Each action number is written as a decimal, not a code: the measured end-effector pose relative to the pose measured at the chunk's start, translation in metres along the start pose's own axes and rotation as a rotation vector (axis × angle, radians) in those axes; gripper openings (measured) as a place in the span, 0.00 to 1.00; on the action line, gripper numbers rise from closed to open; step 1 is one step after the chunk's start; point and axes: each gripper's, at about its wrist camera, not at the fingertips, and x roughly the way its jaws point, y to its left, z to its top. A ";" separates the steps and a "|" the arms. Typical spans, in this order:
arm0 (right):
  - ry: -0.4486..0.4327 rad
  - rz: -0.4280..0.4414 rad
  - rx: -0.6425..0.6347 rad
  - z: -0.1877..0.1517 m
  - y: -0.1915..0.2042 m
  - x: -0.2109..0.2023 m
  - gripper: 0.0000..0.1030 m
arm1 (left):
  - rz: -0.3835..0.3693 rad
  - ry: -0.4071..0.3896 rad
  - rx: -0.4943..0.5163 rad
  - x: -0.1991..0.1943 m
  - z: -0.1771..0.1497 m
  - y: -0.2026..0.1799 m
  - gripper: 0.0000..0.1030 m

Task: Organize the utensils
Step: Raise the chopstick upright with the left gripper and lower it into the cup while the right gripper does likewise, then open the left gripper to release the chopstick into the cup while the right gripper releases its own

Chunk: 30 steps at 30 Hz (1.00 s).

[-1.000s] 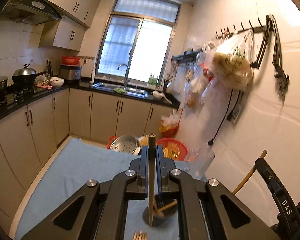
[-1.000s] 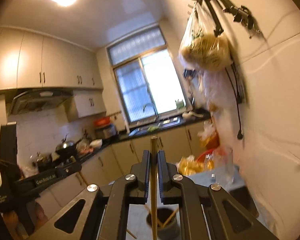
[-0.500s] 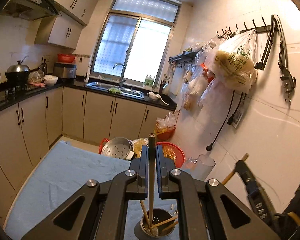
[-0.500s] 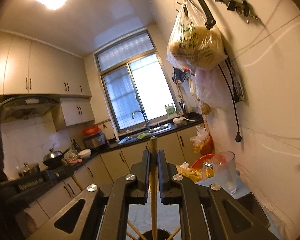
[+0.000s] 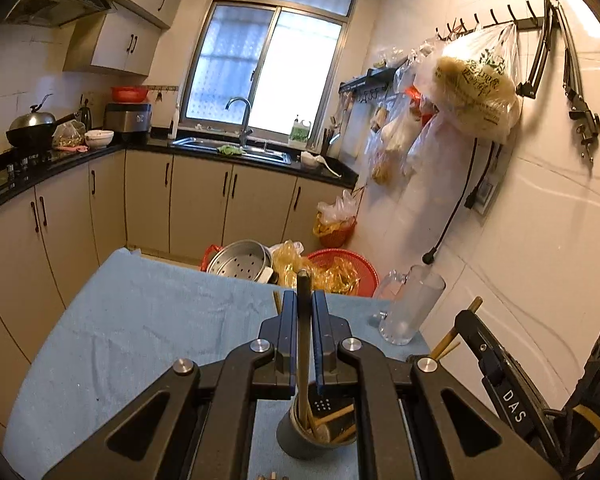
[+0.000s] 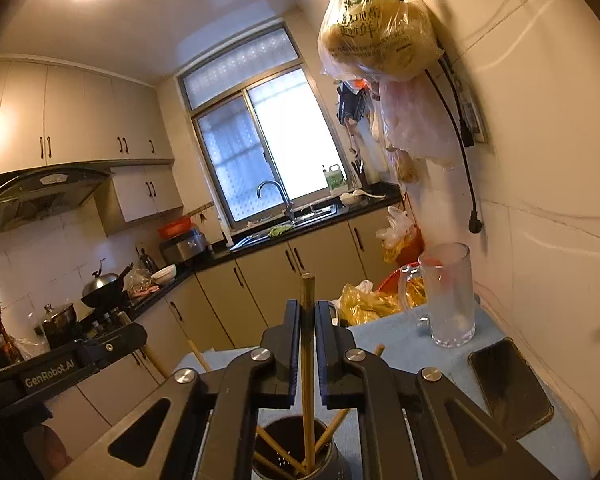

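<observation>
My left gripper (image 5: 304,312) is shut on a chopstick (image 5: 303,332) held upright, its lower end inside a dark grey utensil cup (image 5: 320,438) that holds several wooden chopsticks. My right gripper (image 6: 307,320) is shut on a wooden chopstick (image 6: 307,344) whose lower end also reaches into the same cup (image 6: 296,452). The right gripper's body shows at the right edge of the left wrist view (image 5: 500,380); the left gripper's body shows at the left of the right wrist view (image 6: 60,364). A few chopstick tips (image 5: 268,477) lie on the cloth at the bottom edge.
The table is covered with a blue cloth (image 5: 140,320). A clear glass mug (image 5: 410,308) stands at its far right corner; a black phone (image 6: 508,384) lies near the wall. Beyond the table's far edge are a metal steamer pot (image 5: 240,260) and red baskets (image 5: 340,268).
Both views have tilted down and closer to the cup. Both held chopsticks have come lower, their ends now in the cup. Both grippers stay shut.
</observation>
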 end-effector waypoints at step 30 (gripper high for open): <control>0.169 0.038 0.031 -0.021 -0.009 -0.064 0.61 | 0.132 0.028 0.175 -0.071 -0.040 0.005 0.41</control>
